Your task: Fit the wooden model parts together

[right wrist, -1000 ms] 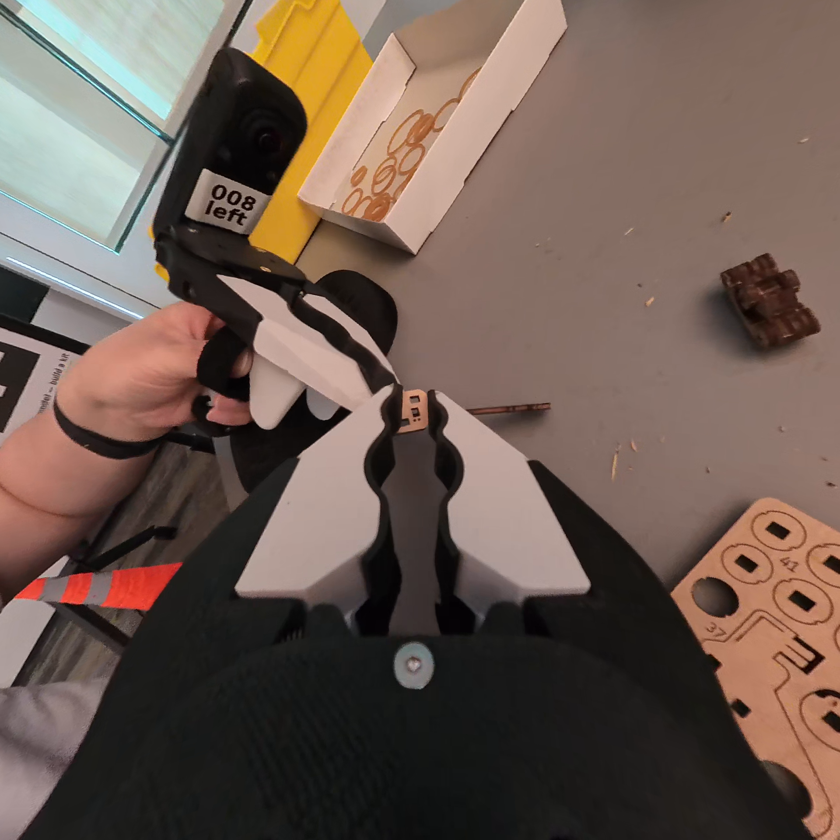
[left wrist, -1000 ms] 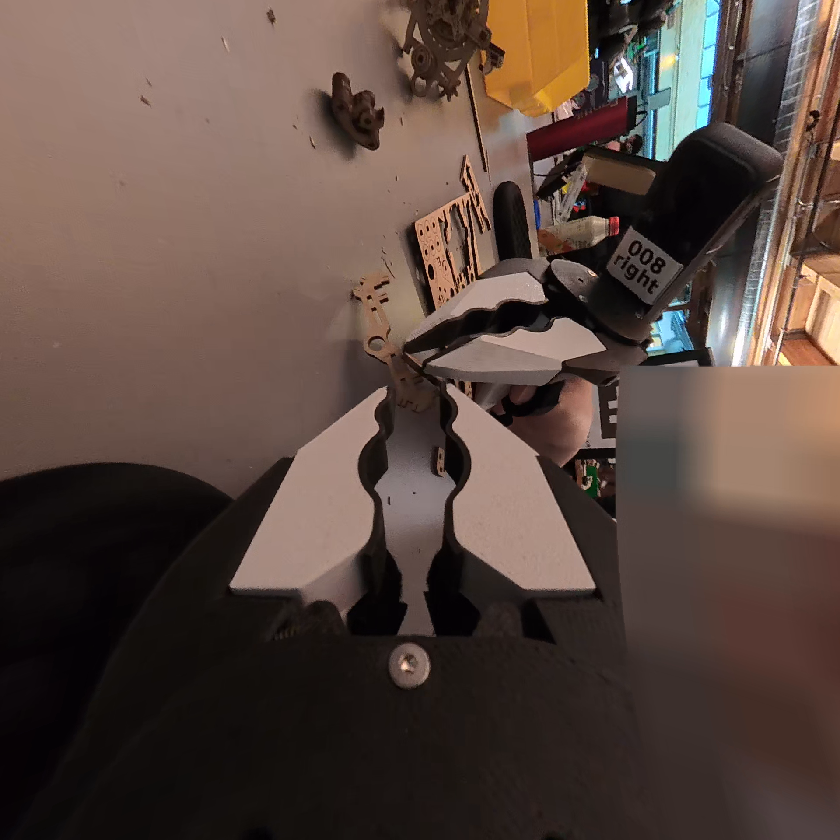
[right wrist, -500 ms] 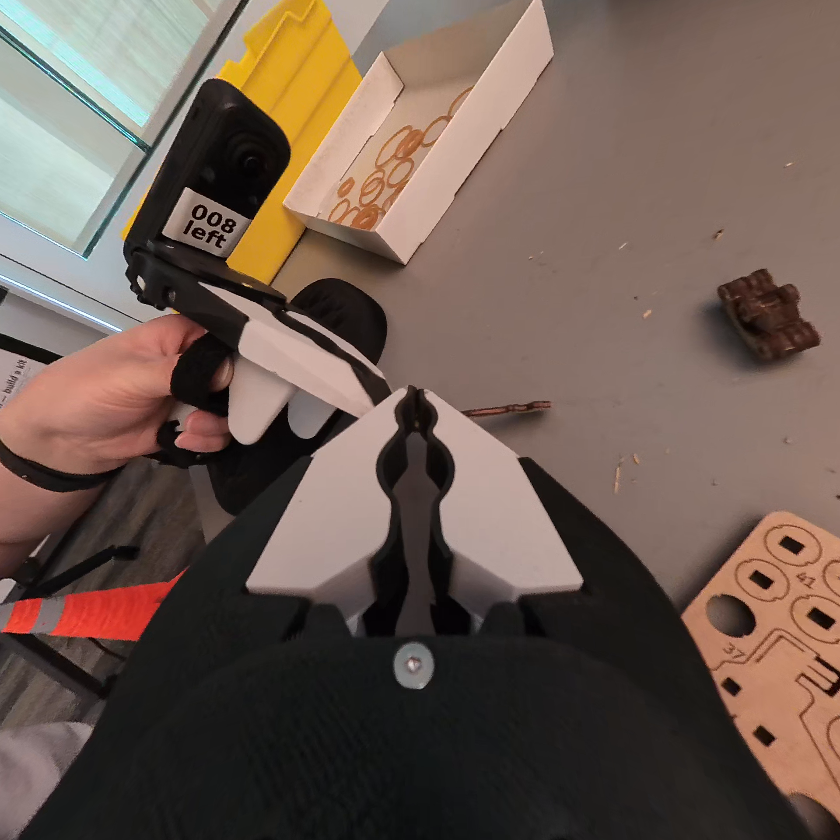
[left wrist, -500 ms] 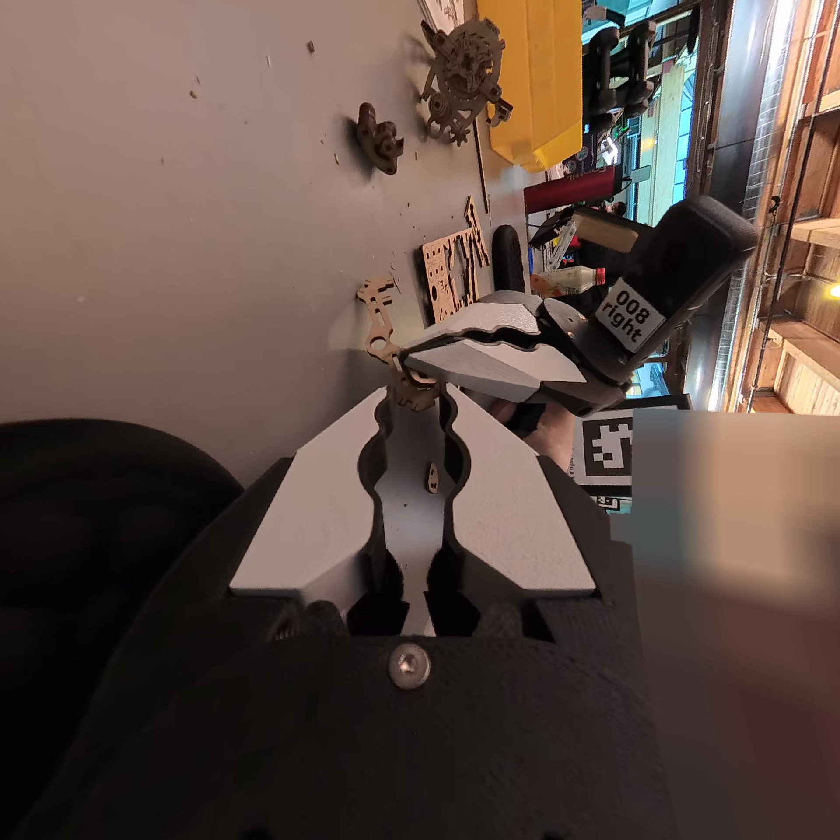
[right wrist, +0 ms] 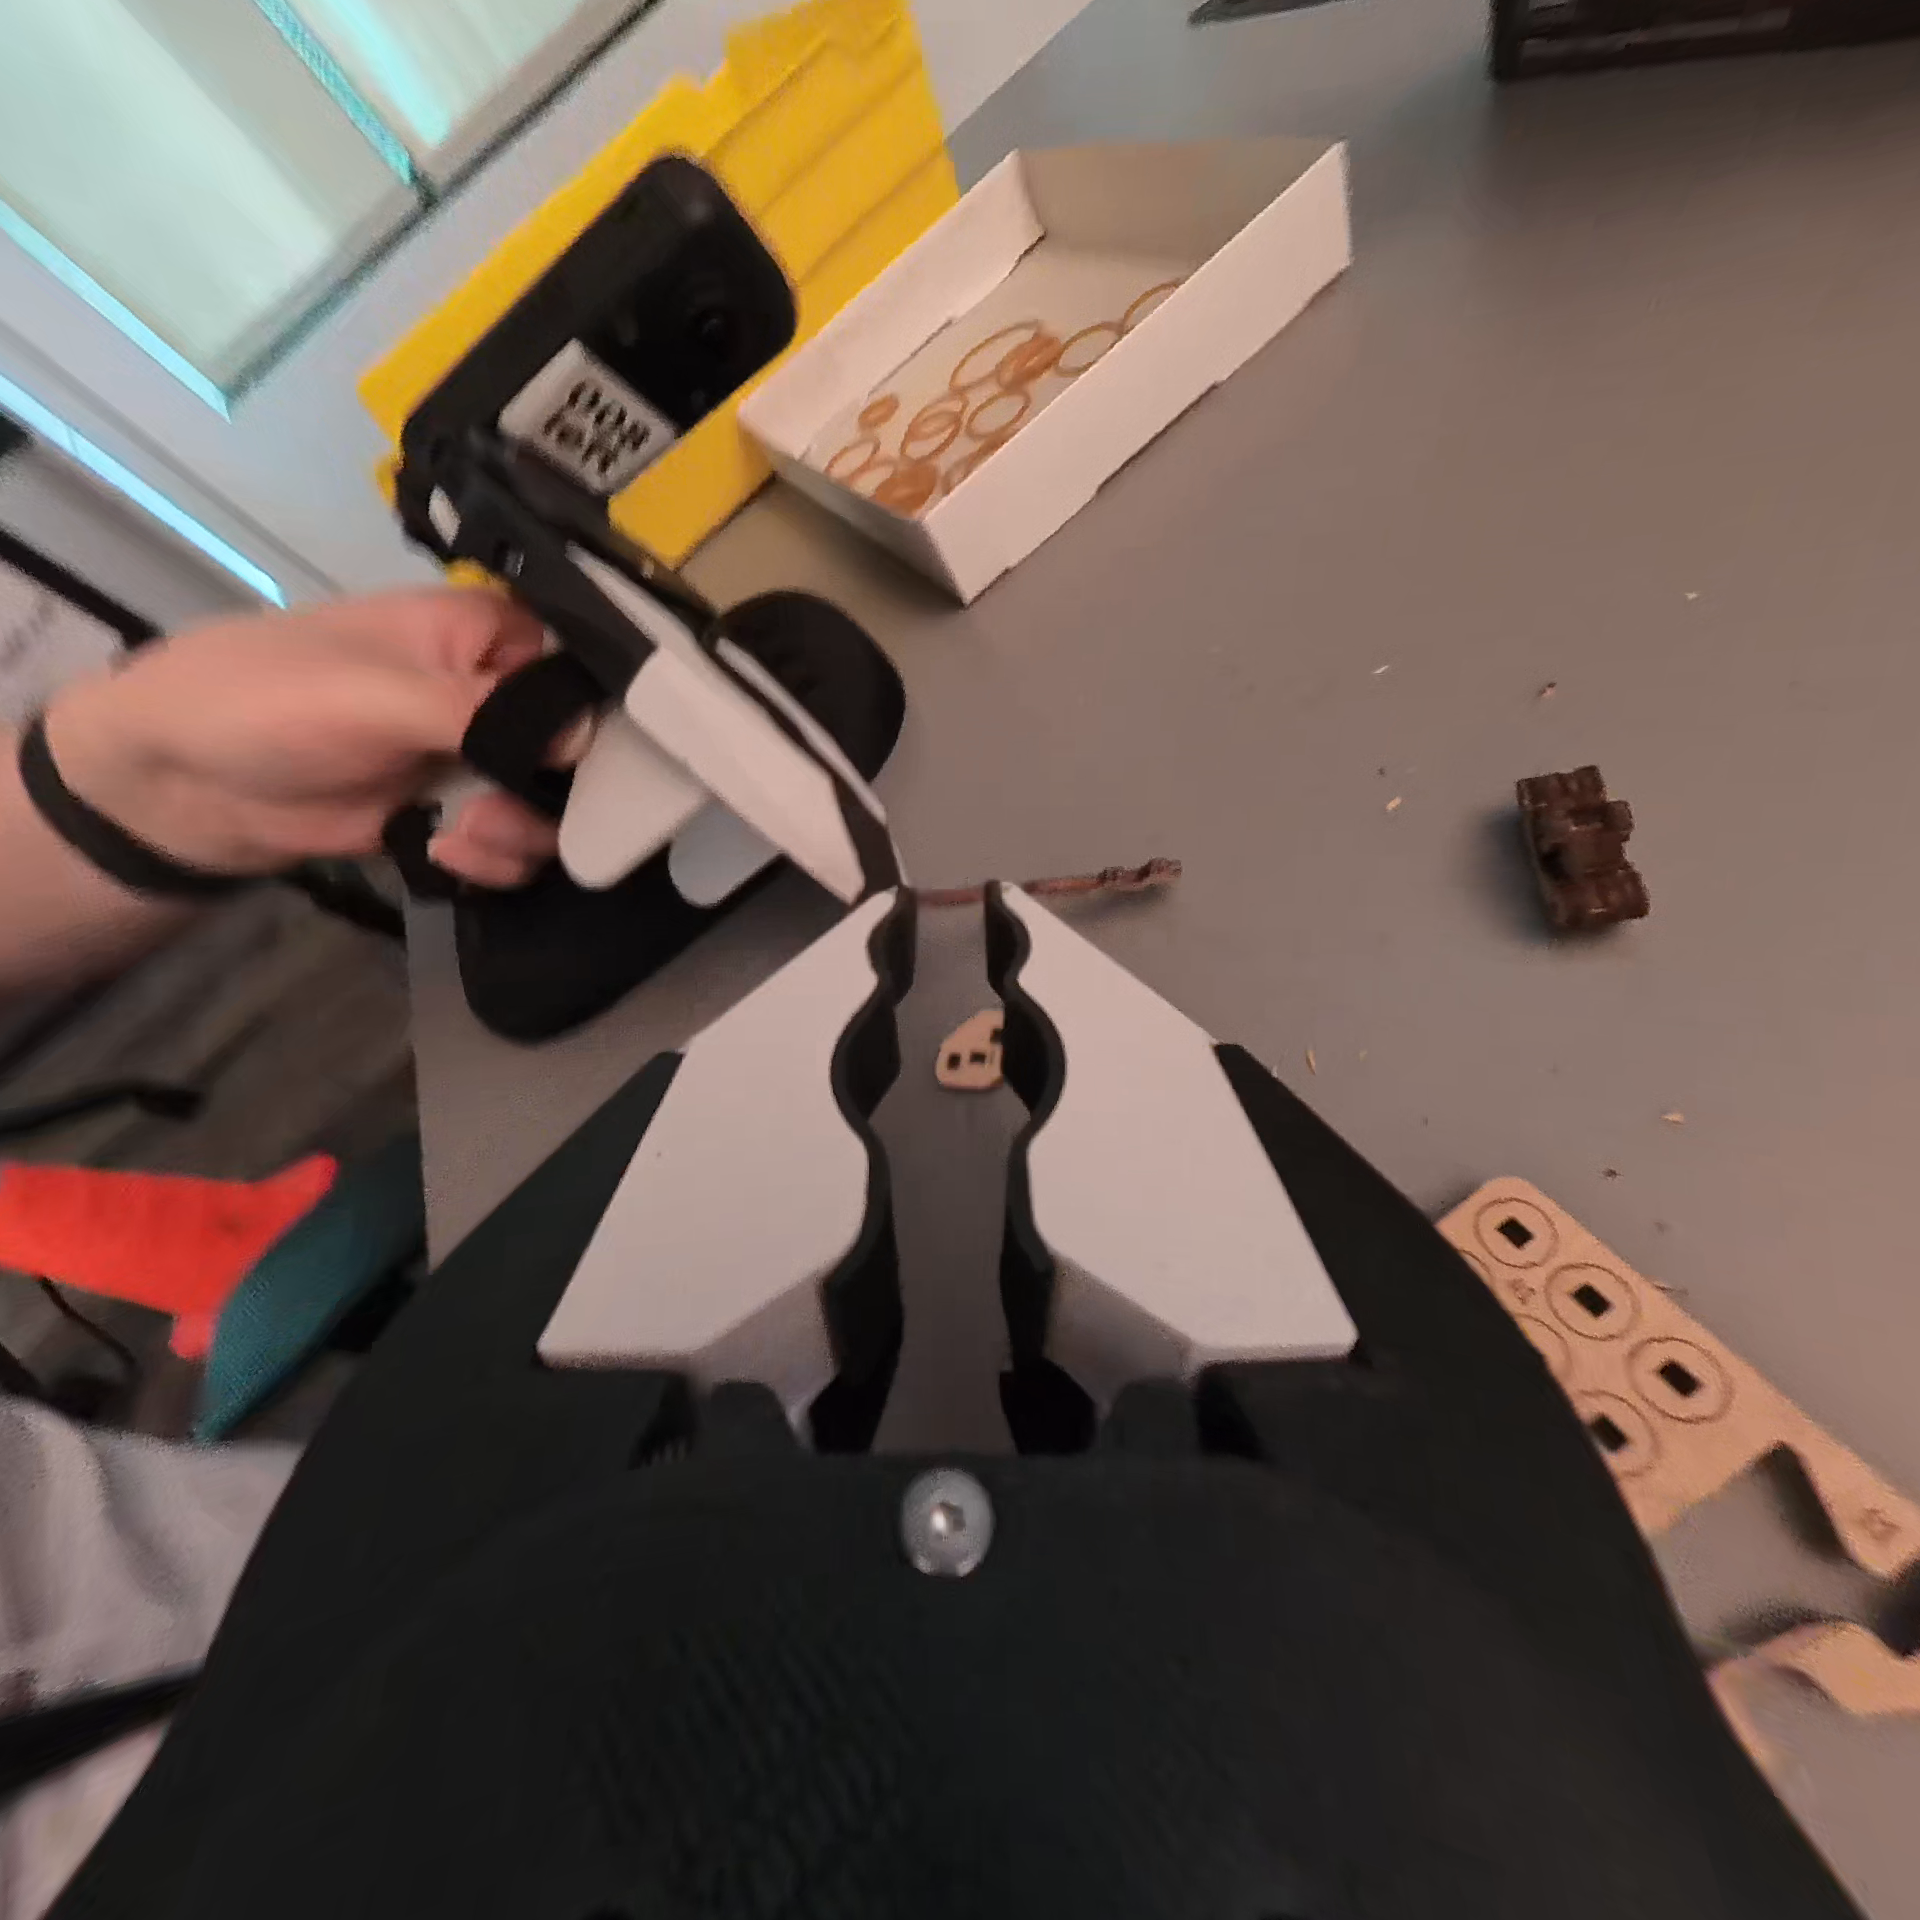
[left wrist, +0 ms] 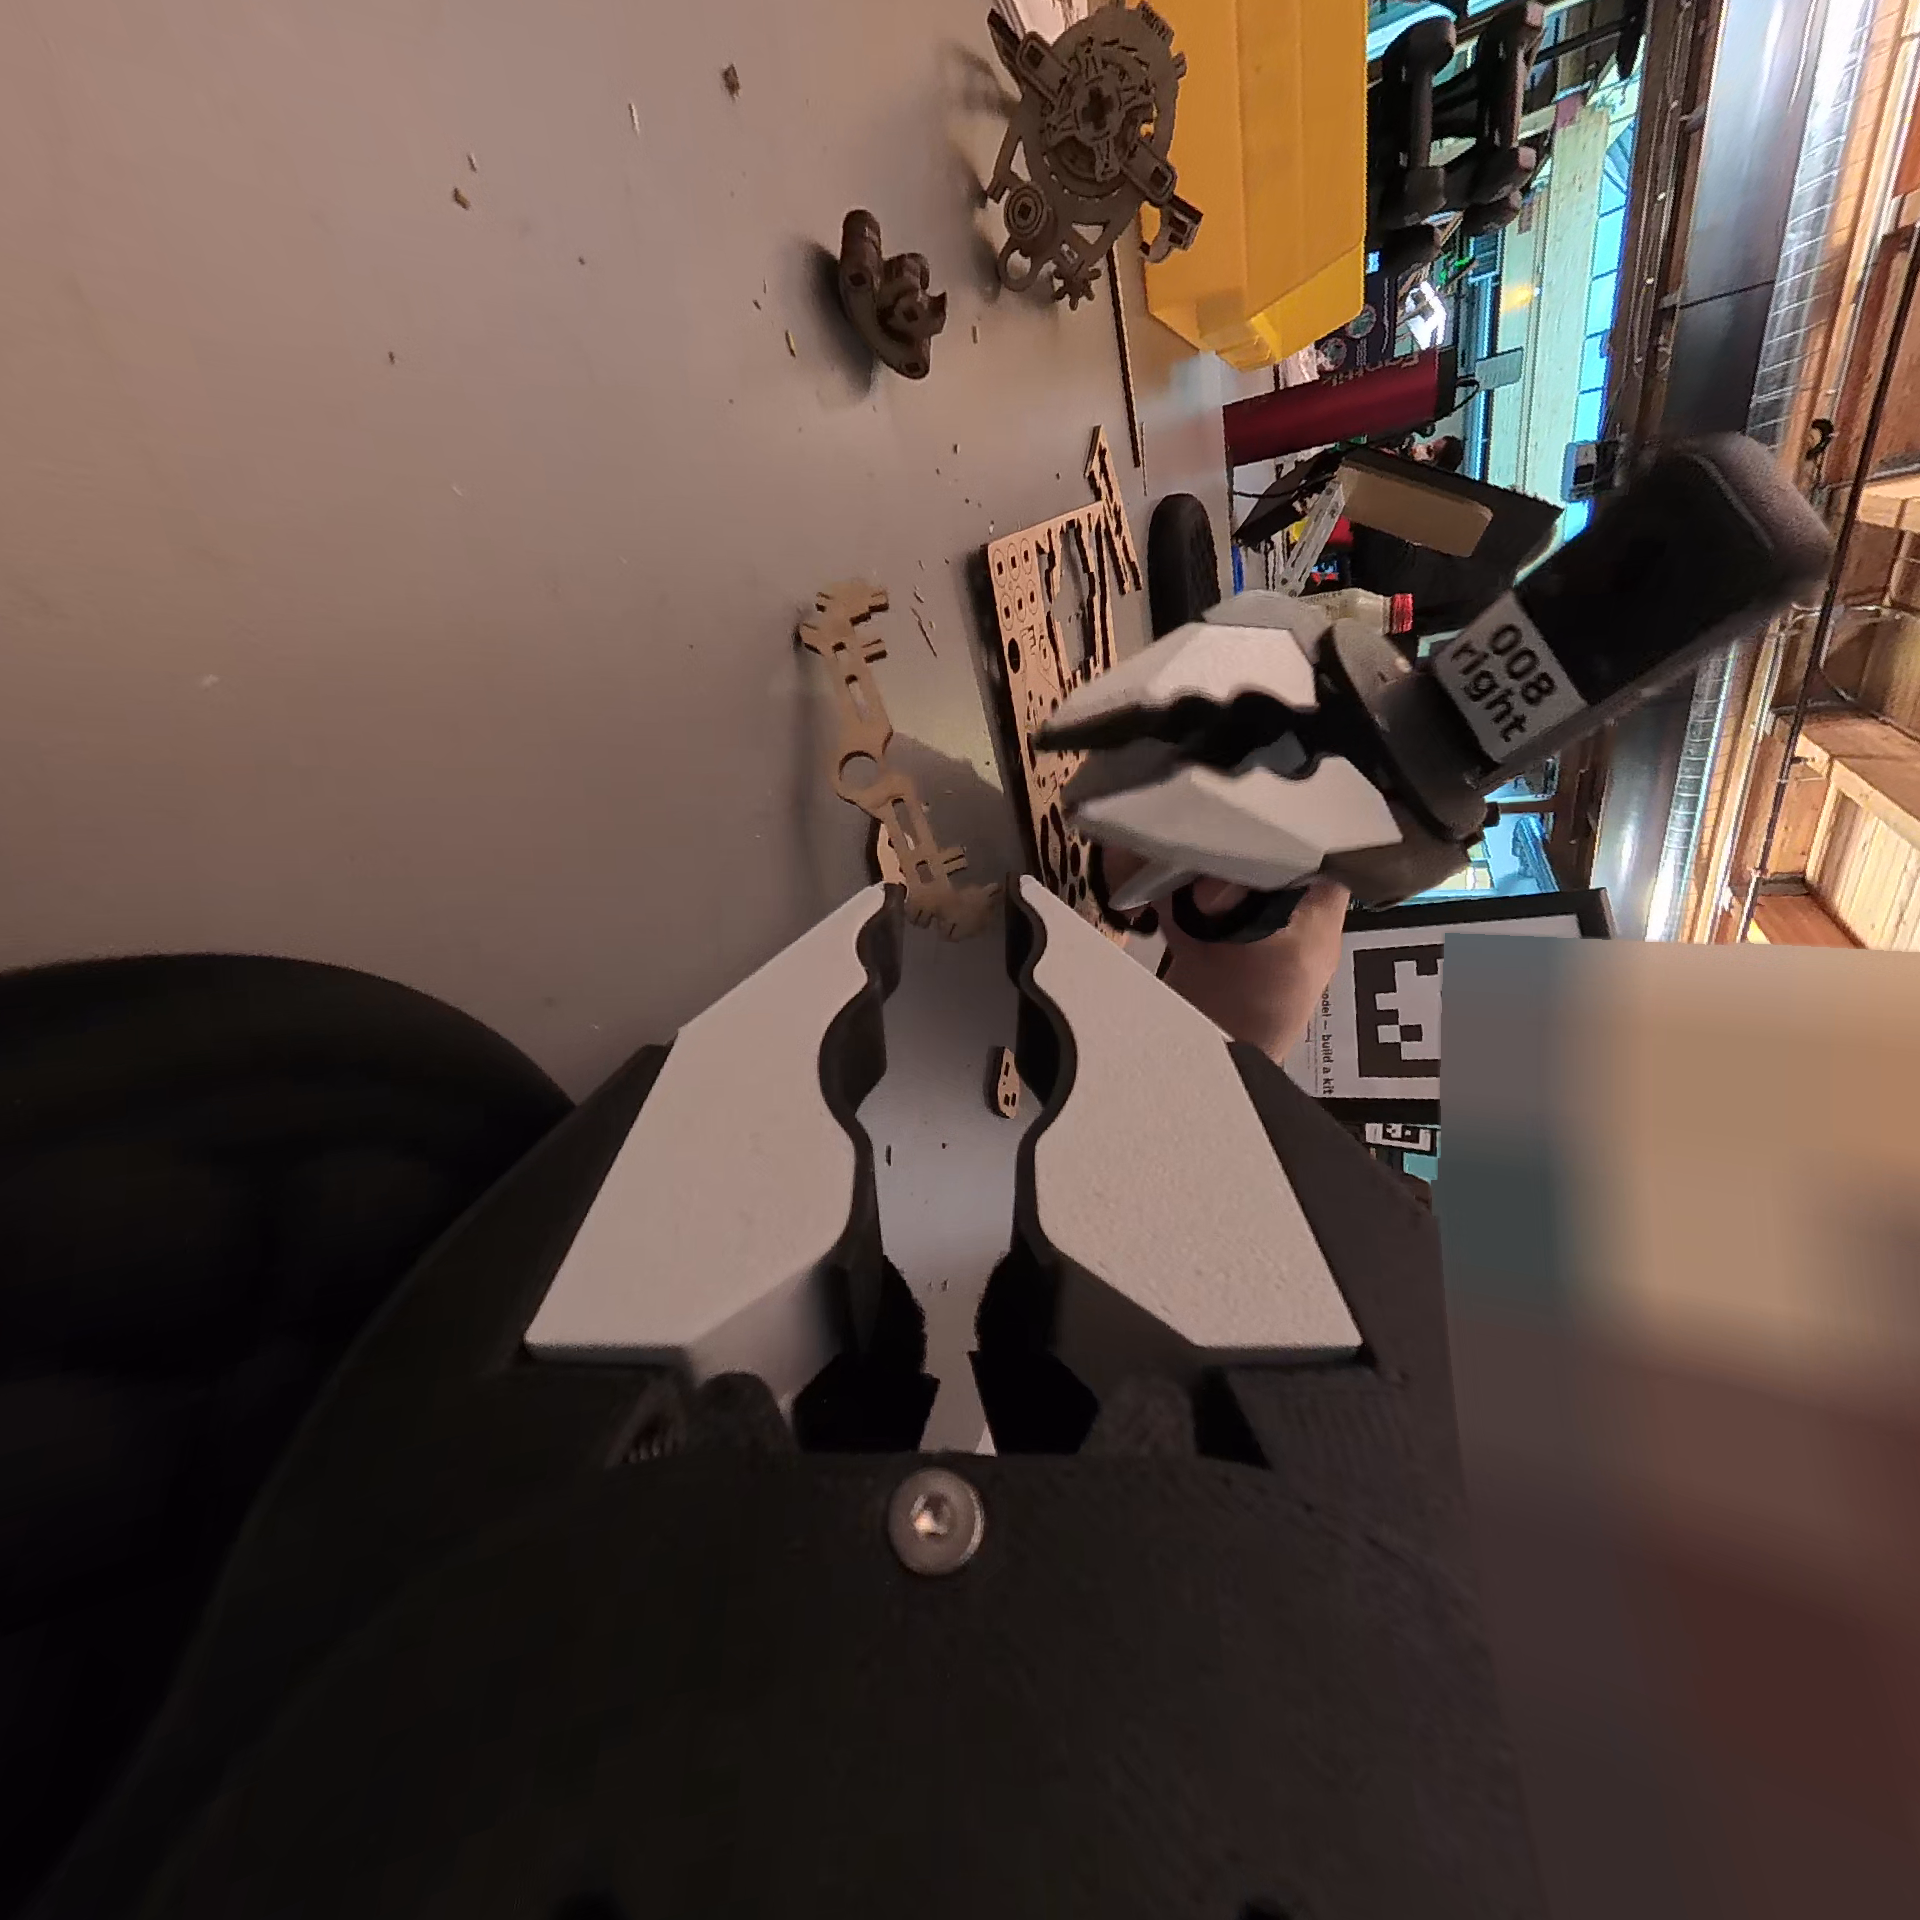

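Plywood strut point(left wrist: 871, 750): pale, laser-cut, long and thin, slotted and holed along its length, cross-shaped at both ends. Its near end sits between the tips of the left gripper point(left wrist: 948, 902), whose jaws stand slightly apart; whether they actually pinch it cannot be told. The far end points out over the grey table point(left wrist: 416, 520).

Small tab point(right wrist: 971, 1055): pale wood, two slots, lying loose on the table below the right gripper point(right wrist: 948, 902). Right jaws are parted and hold nothing.

Handling, by judgement: both pieces are light, stiff and brittle at the slotted necks; flat faces give fair grip. Take the strut by a solid cross end, the tab by its edges, clear of the slots.

Pose: left gripper rolled sideways, held low by a hand point(right wrist: 270, 727). Right gripper is up beside the strut, not touching it.

Also present: parts sheet point(right wrist: 1621, 1340), dark block point(right wrist: 1579, 847), white box point(right wrist: 1049, 520) of rings, gear assembly point(left wrist: 1086, 145), yellow bin point(left wrist: 1257, 177).
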`<state>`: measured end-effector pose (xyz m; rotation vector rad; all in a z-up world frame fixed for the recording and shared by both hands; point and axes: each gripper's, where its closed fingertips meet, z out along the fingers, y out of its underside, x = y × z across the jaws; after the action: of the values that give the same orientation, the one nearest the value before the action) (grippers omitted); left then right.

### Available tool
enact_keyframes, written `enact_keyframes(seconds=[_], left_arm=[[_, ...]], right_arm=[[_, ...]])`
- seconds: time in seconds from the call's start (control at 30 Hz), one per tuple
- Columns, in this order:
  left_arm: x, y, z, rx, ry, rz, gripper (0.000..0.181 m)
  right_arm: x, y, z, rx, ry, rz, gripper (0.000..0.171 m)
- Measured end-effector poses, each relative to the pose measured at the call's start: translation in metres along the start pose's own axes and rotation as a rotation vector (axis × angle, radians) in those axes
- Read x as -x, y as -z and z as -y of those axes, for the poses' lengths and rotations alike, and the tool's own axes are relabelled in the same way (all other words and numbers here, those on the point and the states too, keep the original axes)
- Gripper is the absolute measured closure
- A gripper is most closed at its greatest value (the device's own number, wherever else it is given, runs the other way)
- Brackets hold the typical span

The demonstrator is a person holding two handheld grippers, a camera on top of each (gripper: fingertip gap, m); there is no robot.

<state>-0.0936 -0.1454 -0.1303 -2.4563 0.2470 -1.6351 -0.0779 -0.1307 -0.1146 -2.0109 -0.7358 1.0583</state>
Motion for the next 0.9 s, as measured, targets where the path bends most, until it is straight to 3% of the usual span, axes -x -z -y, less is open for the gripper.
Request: enact_keyframes(seconds=[0.3, 0.5, 0.63, 0.9], left_arm=[[0.0, 0.0, -0.002, 0.015, -0.009, -0.003, 0.163], [0.001, -0.001, -0.006, 0.045, -0.066, 0.028, 0.164], [0.001, -0.002, -0.007, 0.064, -0.123, 0.045, 0.164], [0.01, 0.003, 0.005, 0.101, -0.267, 0.126, 0.164]], right_arm=[[-0.005, 0.005, -0.043, 0.287, 0.57, -0.108, 0.154], [-0.003, -0.003, -0.052, 0.426, 0.641, 0.037, 0.153], [0.007, -0.001, -0.047, 0.43, 0.606, 0.176, 0.152], [-0.003, -0.003, -0.047, 0.532, 0.768, 0.339, 0.144]])
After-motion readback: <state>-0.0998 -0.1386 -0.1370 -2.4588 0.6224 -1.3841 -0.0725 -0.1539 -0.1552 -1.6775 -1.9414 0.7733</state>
